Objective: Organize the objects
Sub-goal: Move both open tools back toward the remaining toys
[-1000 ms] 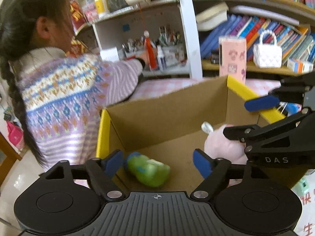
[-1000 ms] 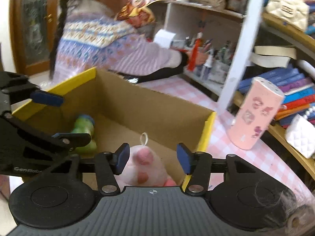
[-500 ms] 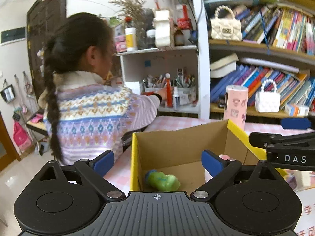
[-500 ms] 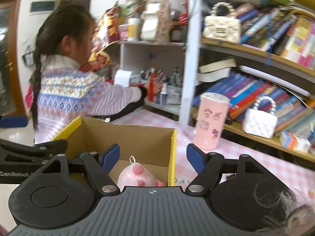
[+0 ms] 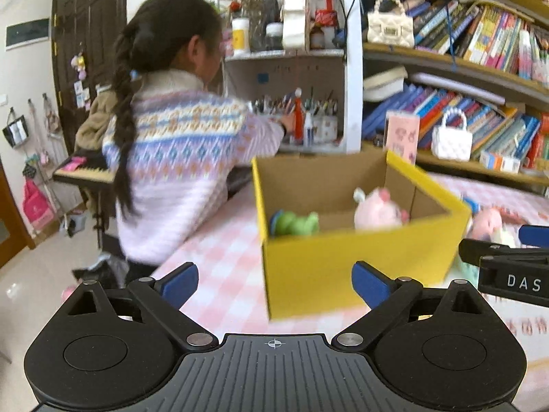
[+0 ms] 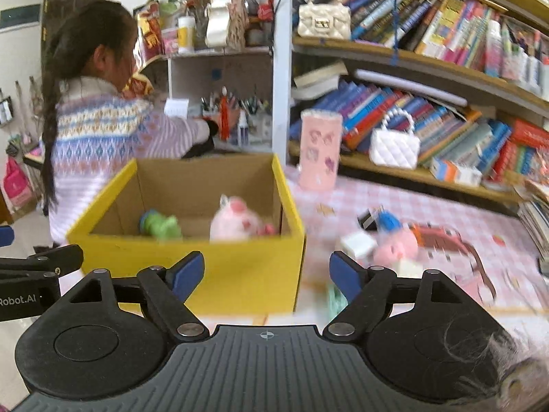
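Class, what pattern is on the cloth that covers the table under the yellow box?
Pink and white checks; the tablecloth shows best in the right wrist view.

One yellow cardboard box (image 6: 219, 274) on the checked table (image 6: 480, 213). Two toys inside: one green (image 6: 160, 225), one pink plush (image 6: 236, 221). One more pink plush (image 6: 396, 249) outside, right of box. Two white handbags (image 6: 394, 142) on shelves. One pink cylinder (image 6: 319, 149). Two grippers (image 6: 267, 273), both empty.
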